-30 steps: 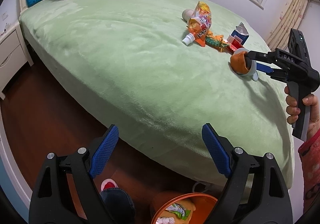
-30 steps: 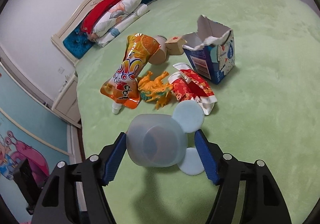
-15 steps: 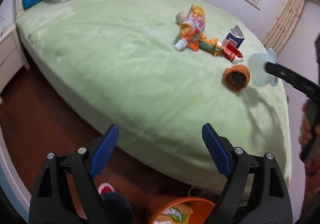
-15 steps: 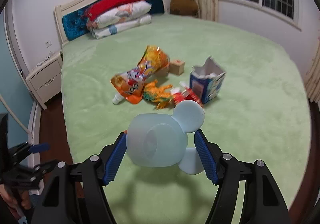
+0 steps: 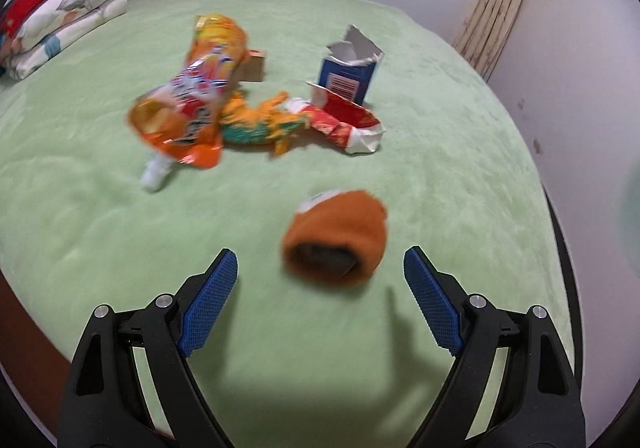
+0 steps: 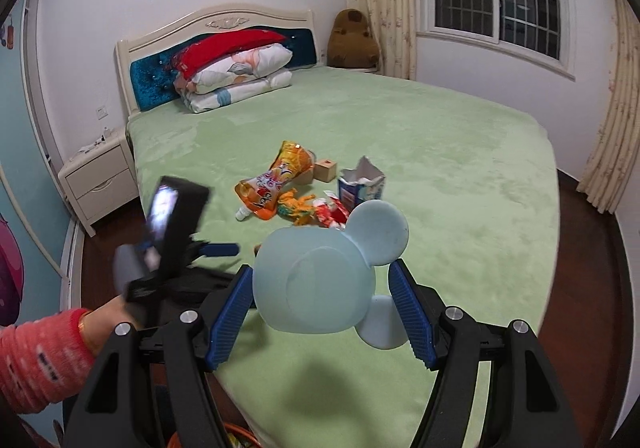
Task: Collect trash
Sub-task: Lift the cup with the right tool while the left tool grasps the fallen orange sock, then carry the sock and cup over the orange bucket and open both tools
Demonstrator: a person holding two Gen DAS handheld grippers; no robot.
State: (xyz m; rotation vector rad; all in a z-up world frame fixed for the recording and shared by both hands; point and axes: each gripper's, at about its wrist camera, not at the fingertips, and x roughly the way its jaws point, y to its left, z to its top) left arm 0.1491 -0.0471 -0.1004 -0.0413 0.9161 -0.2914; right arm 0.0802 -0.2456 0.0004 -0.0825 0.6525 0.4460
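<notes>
While your right gripper [image 6: 322,304] hangs above the near edge of the pale green plush bedspread [image 6: 460,152], its blue ribbed pads are pressed on both sides of a pale blue translucent plastic cup with round mouse ears [image 6: 320,284], so it is closed on that cup and carries it clear of the bed. Your left gripper [image 5: 320,302] stands wide with nothing between its pads. Just ahead of it, slightly toward its right finger and not touching either one, an orange fuzzy cup sleeve [image 5: 336,238] lies on its side on the bedspread, dark mouth facing you. Farther up the bed sits the litter cluster: an orange foil snack pouch [image 5: 192,100], a crumpled orange-and-green wrapper [image 5: 260,122] beside it, a flattened red printed packet [image 5: 346,120], and a torn-open blue carton [image 5: 348,74] standing upright behind the packet. The left view is blurred, so finer print is unreadable.
</notes>
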